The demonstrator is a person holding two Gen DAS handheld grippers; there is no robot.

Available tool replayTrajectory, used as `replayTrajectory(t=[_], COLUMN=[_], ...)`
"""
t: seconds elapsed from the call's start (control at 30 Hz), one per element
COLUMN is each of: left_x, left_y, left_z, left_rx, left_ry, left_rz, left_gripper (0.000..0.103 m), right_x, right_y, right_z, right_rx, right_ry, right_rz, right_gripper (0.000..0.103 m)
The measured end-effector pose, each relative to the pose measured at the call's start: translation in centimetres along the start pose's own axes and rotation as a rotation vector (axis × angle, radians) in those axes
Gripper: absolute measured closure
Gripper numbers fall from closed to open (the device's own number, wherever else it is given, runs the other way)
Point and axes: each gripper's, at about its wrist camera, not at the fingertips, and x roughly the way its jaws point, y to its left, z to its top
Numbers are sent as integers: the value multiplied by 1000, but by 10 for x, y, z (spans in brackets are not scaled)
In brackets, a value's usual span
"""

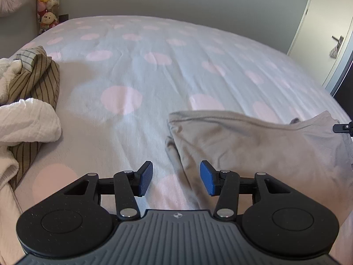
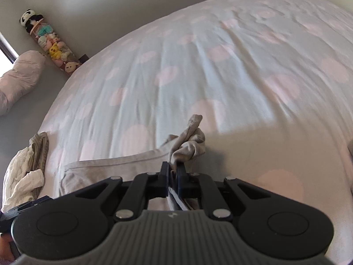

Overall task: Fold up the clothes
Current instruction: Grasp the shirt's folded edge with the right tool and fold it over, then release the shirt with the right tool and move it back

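A grey garment (image 1: 253,141) lies on the bed, partly lifted at its right end. My left gripper (image 1: 176,180) is open and empty, its blue pads (image 1: 146,176) just left of the garment's near left edge. My right gripper (image 2: 173,169) is shut on a bunched corner of the grey garment (image 2: 189,141), which stretches leftward from the jaws across the bed. The right gripper's tip (image 1: 343,127) shows at the right edge of the left wrist view.
The bed has a pale sheet with pink dots (image 1: 154,70). A pile of white and striped clothes (image 1: 28,101) lies at the left edge, also seen in the right wrist view (image 2: 26,167). Plush toys (image 2: 55,48) hang on the wall. A door (image 1: 326,22) stands far right.
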Motion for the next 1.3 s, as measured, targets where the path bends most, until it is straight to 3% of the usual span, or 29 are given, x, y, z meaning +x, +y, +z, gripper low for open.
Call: replayTrajectory(t=[0.27, 0.7, 1.17, 1.3], left_x=[-19, -18, -10, -8], left_y=[6, 32, 37, 37], left_z=[4, -1, -6, -7], left_rx=[-3, -62, -70, -69], left_ry=[-62, -46, -13, 2], left_rz=[-78, -128, -133, -129], left_gripper=[58, 58, 58, 58], right_x=[1, 96, 175, 180], right_y=[99, 227, 258, 261], right_z=[6, -35, -67, -69], right_rx=[-68, -123, -171, -193], right_ry=[-2, 124, 262, 274], right_rz=[65, 127, 82, 79], right_gripper=[95, 95, 95, 87])
